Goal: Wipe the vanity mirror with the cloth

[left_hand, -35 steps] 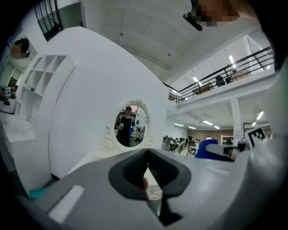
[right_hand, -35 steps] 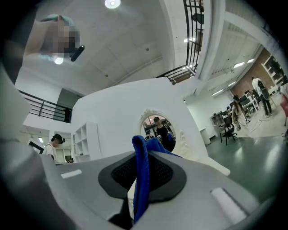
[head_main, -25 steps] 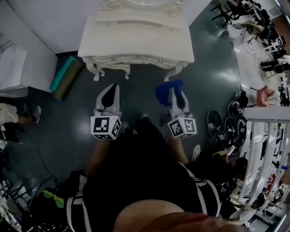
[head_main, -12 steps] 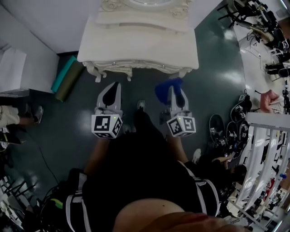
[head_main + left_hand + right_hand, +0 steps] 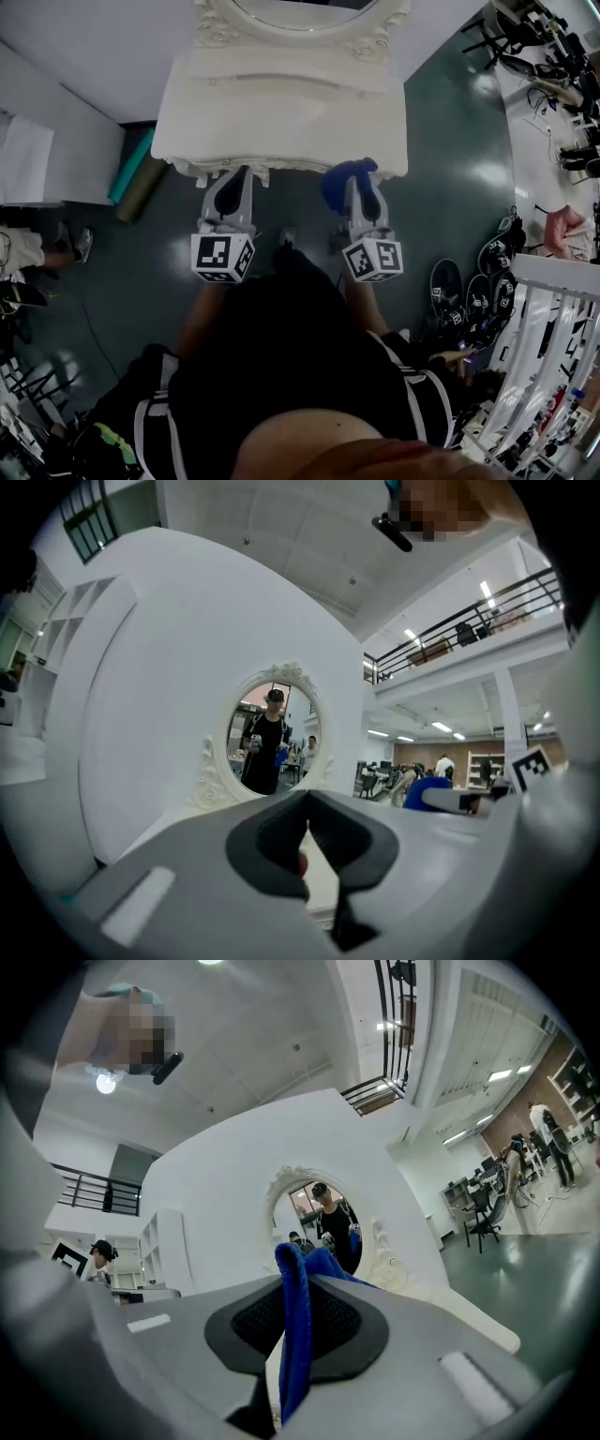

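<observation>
So both hand-held grippers are parked right at the front edge of the white vanity worktop [image 5: 281, 103], tips just about over its carved lip. The left hand-held gripper [image 5: 231, 183] has its jaws pressed together with nothing in them. The right hand-held gripper [image 5: 366, 194] is clamped on the blue cloth [image 5: 342, 180], which bunches up over the jaw tips and hangs down between them in its own view [image 5: 295, 1335].

The oval mirror [image 5: 305, 7] sits at the back of the worktop against the white wall, well apart from the cloth, and the whole depth of the worktop between them is bare. From each gripper view the mirror is straight ahead [image 5: 274, 738] [image 5: 323, 1222].

Room to move: dark floor [image 5: 450, 141] is open on the right side of the vanity. On the left a green roll [image 5: 131, 173] lies close to the vanity's corner. Further right, a bunch of dark shoes [image 5: 478, 281] and a white railing [image 5: 553, 309].

Count: two grippers, one cloth, one mirror, one worktop.
</observation>
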